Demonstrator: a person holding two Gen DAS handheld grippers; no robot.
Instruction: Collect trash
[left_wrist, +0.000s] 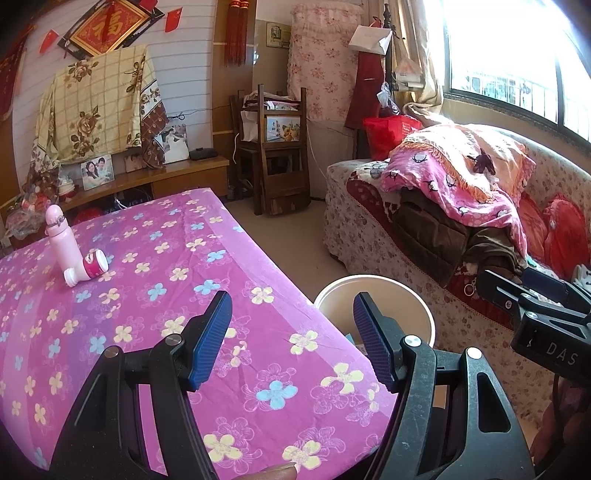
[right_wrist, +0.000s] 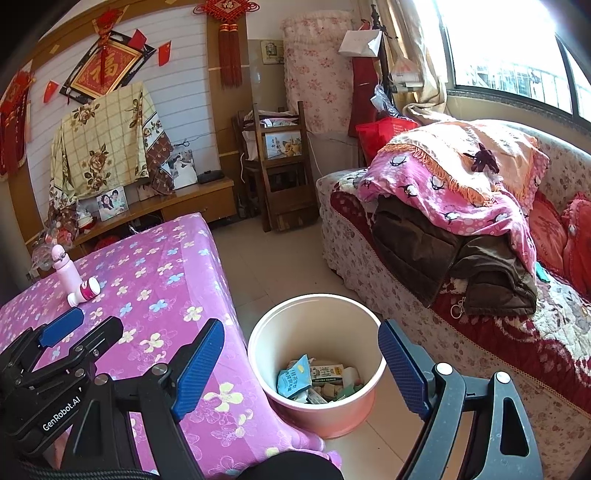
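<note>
A pink bin (right_wrist: 258, 343) stands on the floor beside the table; inside lie several wrappers and cartons, among them a blue packet (right_wrist: 293, 380). My right gripper (right_wrist: 301, 363) hovers above the bin, open, nothing between its blue pads (right_wrist: 199, 365). My left gripper (left_wrist: 291, 334) is open and empty over the table's near corner, with the bin's rim (left_wrist: 369, 280) just behind it. In the right wrist view, the left gripper (right_wrist: 79, 325) shows at lower left. A small white and pink bottle (left_wrist: 88, 266) lies on the tablecloth next to an upright pink flask (left_wrist: 61, 236).
The table wears a purple flowered cloth (left_wrist: 166, 280). A sofa piled with blankets and a brown jacket (right_wrist: 443, 243) runs along the right under the window. A wooden chair (right_wrist: 280, 166) and a low cabinet (right_wrist: 177, 206) stand at the back. Tiled floor (right_wrist: 280, 258) lies between table and sofa.
</note>
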